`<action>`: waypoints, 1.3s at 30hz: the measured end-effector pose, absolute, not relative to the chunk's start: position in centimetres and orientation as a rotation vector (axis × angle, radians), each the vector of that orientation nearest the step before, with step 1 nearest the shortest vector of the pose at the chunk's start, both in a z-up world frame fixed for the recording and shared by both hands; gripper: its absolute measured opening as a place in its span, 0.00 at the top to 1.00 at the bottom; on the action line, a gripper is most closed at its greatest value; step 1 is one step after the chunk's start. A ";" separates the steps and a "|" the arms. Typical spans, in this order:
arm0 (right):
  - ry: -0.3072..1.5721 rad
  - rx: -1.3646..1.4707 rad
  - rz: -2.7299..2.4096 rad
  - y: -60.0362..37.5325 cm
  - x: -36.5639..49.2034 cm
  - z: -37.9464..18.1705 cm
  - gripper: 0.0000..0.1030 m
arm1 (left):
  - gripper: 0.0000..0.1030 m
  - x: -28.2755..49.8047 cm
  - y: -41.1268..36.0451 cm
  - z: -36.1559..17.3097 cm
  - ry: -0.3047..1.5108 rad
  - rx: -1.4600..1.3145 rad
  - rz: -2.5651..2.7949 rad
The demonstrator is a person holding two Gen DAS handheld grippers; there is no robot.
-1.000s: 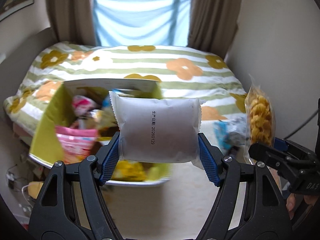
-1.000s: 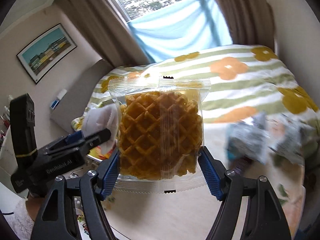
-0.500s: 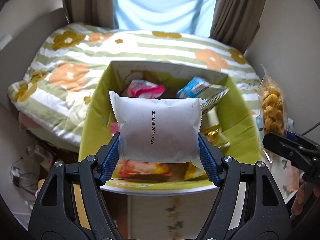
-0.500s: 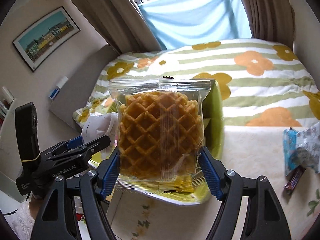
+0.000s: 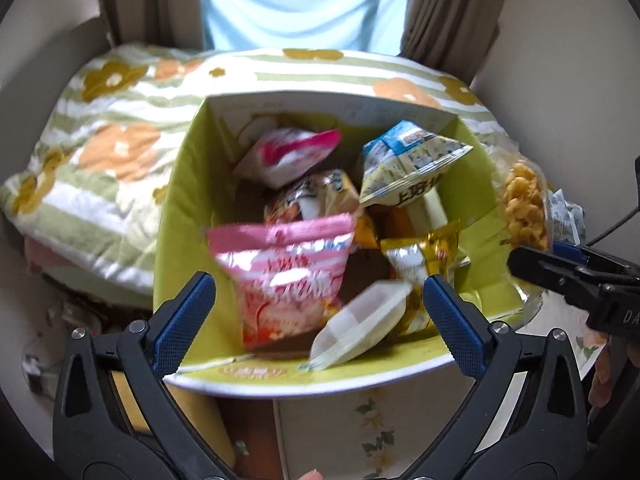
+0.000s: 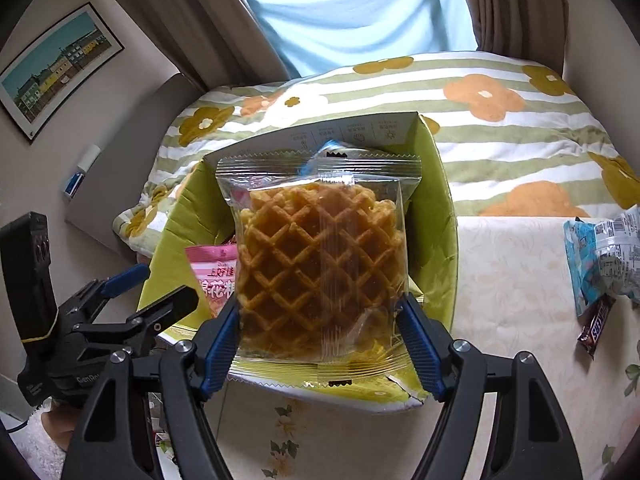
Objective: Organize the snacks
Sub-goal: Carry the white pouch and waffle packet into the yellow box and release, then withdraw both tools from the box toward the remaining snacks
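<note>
On the left, our left gripper hangs over the near rim of the green box, its jaws spread wide and gripping nothing. The white packet lies tilted between the blue pads but apart from both, blurred, its long axis slanting from near left to far right, just inside the box's near wall among the pink bag and other snacks. Further right, our right gripper is clamped on the waffle packet, held upright by its lower sides. The box opening lies directly beyond and below the waffles, so this hand is the one placed to drop next. To the far right, a blue packet and a chocolate bar wait on the table.
</note>
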State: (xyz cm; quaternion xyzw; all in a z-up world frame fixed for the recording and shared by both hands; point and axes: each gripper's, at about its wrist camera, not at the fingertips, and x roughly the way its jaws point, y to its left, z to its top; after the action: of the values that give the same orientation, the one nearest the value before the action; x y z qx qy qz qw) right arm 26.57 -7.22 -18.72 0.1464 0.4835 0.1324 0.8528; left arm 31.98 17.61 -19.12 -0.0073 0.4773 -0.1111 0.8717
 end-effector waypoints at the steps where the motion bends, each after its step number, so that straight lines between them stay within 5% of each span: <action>1: 1.021 0.307 0.280 -7.0 26.7 -18.9 0.31 | 0.01 31.8 17.9 -19.3 1.007 -0.027 -0.225; 12: 1.062 0.300 0.259 -6.6 27.4 -19.5 0.29 | 0.01 30.4 18.2 -18.9 1.010 -0.031 -0.184; 15: 1.073 0.283 0.223 -6.6 27.5 -19.7 0.17 | 0.01 30.2 17.9 -18.8 1.012 -0.035 -0.187; 21: 0.954 0.098 0.180 -5.8 25.9 -18.6 0.08 | 0.01 29.7 17.9 -18.6 1.020 -0.038 -0.162; 39: 0.974 0.116 0.168 -7.4 22.3 -17.6 0.08 | 0.01 28.0 15.9 -17.3 0.996 -0.060 -0.275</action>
State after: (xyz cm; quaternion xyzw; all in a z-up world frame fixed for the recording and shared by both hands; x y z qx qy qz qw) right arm 22.33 -7.44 -17.60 0.0557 0.4670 0.0807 0.8788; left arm 27.98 15.88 -17.30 -0.0287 0.4761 -0.1313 0.8691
